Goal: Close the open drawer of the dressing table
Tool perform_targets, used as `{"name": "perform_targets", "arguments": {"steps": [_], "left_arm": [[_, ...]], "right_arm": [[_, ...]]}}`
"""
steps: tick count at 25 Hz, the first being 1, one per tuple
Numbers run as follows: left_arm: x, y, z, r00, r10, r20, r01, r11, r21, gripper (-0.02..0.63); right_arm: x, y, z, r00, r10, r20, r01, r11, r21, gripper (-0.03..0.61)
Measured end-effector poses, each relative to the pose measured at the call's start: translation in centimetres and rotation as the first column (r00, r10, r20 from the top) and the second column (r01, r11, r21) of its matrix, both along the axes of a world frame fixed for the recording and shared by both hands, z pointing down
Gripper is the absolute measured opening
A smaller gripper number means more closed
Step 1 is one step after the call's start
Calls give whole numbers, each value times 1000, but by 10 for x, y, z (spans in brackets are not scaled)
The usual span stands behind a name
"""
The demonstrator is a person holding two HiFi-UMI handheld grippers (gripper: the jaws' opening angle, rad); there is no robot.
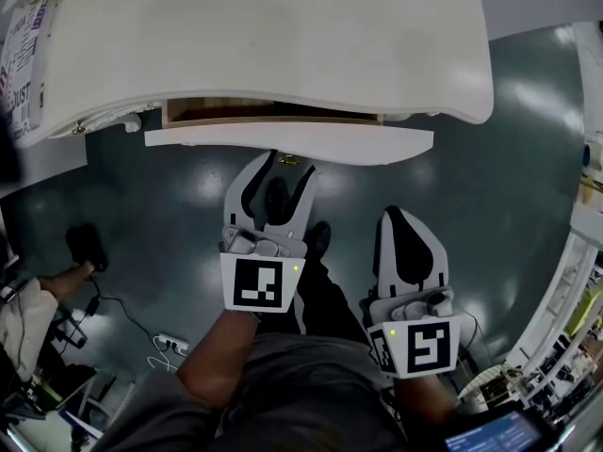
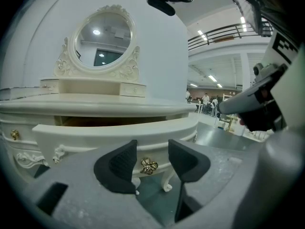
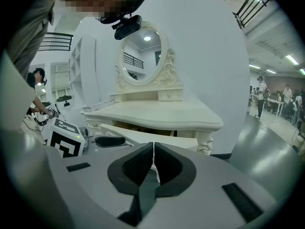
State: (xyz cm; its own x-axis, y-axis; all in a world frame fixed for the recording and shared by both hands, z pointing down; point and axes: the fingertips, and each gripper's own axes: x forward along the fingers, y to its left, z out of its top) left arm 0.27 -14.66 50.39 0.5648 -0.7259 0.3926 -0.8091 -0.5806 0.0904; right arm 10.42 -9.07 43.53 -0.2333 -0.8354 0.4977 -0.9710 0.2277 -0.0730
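1. The drawer (image 1: 287, 139) stands pulled out from under the dressing table (image 1: 283, 36) top.
2. The left claw (image 1: 276, 165) is spread wide at the drawer front, with the gold handle (image 2: 148, 166) between its jaws, ungripped.
3. The right claw (image 1: 397, 217) is pressed together, empty, well short of the drawer.

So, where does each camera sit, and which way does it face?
Head view: on the person's head, looking steeply down on the dressing table and its open drawer; forearms, left hand-held gripper and right hand-held gripper show.
Left gripper view: on the left hand-held gripper, facing the drawer's gold handle, seen between its open jaws.
Right gripper view: on the right hand-held gripper, farther back, facing the dressing table and mirror over shut jaws.
Both gripper views share mirror and drawer.
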Motion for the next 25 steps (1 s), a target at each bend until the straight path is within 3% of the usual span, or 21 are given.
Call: {"name": "perform_targets", "arguments": {"steps": [25], "left_arm": [[1,-29,2,1000,29,11,-29,1000,2,219]], "right_arm": [[2,-26,5,1000,31,2,-31,999,-10,15]]}}
